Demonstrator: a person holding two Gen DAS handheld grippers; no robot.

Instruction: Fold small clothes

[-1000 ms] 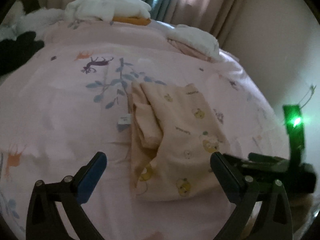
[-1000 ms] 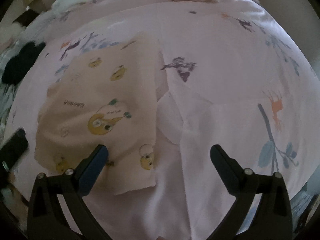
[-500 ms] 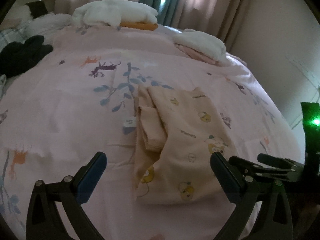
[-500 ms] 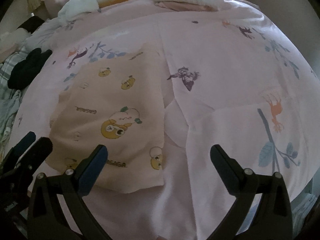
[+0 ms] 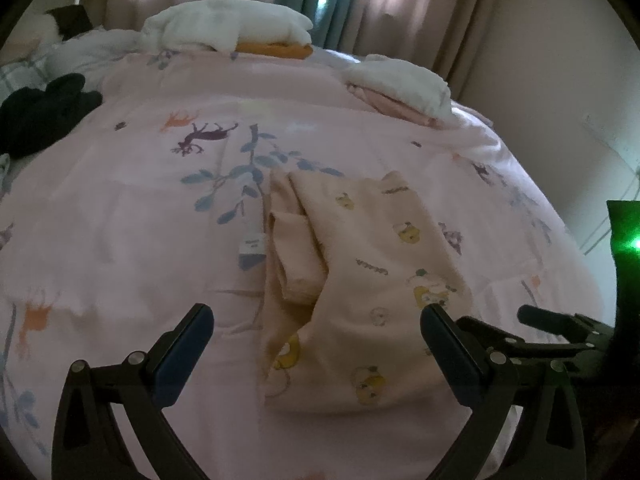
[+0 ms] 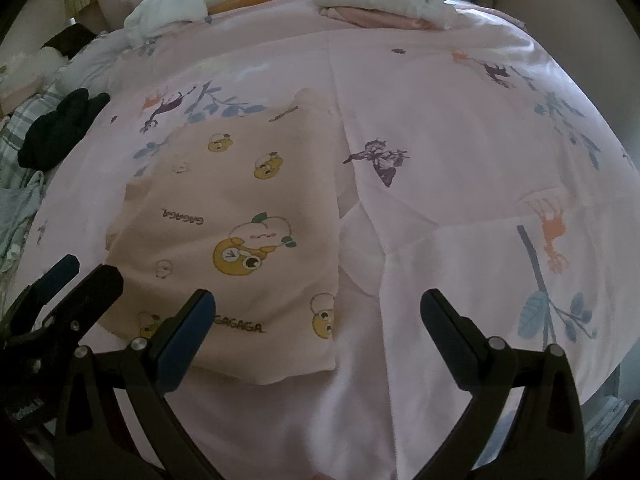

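A small peach garment [image 5: 360, 272] printed with yellow cartoon animals lies folded flat on the pink bedspread [image 5: 120, 220], a sleeve tucked along its left side. It also shows in the right wrist view [image 6: 240, 232]. My left gripper [image 5: 316, 344] is open and empty, raised above the garment's near edge. My right gripper [image 6: 318, 328] is open and empty, above the garment's near right corner. The right gripper shows in the left wrist view [image 5: 560, 332]; the left gripper shows in the right wrist view [image 6: 60, 300].
A white pile on an orange item [image 5: 228, 28] and a white and pink folded stack [image 5: 400, 84] lie at the bed's far end. A black cloth [image 5: 44, 112] lies far left. Curtains and a wall stand behind; the bed edge drops at the right.
Both grippers have pulled back and risen from the garment, staying open. More of the bed and curtains is in view. The garment lies still.
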